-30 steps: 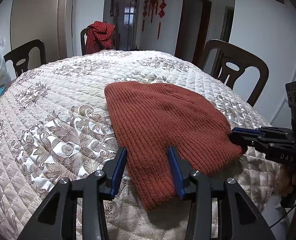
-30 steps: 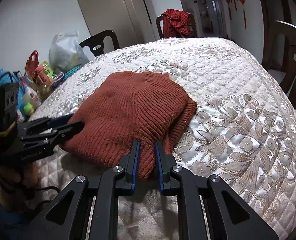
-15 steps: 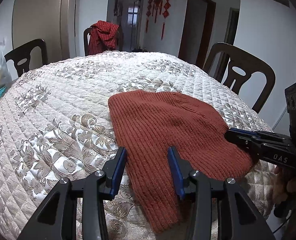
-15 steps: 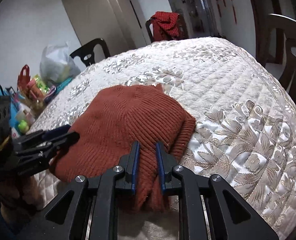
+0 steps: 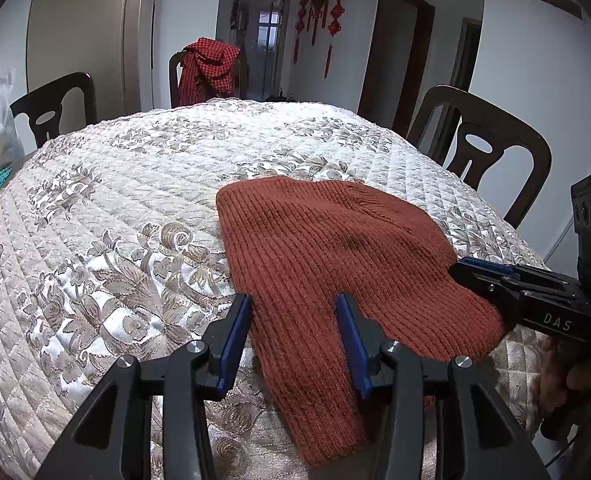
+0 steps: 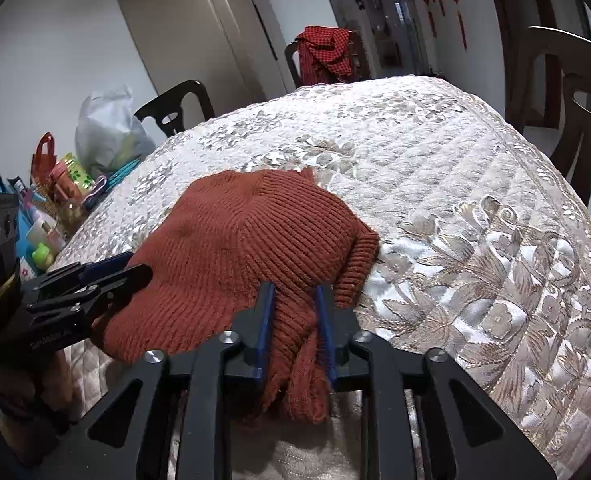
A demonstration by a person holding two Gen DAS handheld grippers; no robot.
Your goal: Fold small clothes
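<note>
nearest us, the right gripper (image 6: 293, 322) has its jaws opening, a bunched fold of the rust-red ribbed knit hat (image 5: 335, 264) between them, pads no longer pressing. the left gripper (image 5: 293, 330) stands released, straddling the hat's near hem. the hat lies flattened near the tabletop (image 5: 135, 200) edge, on quilted floral cloth. farther off, a chair (image 5: 491, 148).

At about four o'clock in your left wrist view, the right gripper (image 5: 461, 266) carries white letters "DAS" on its black body; nothing else is legible.
</note>
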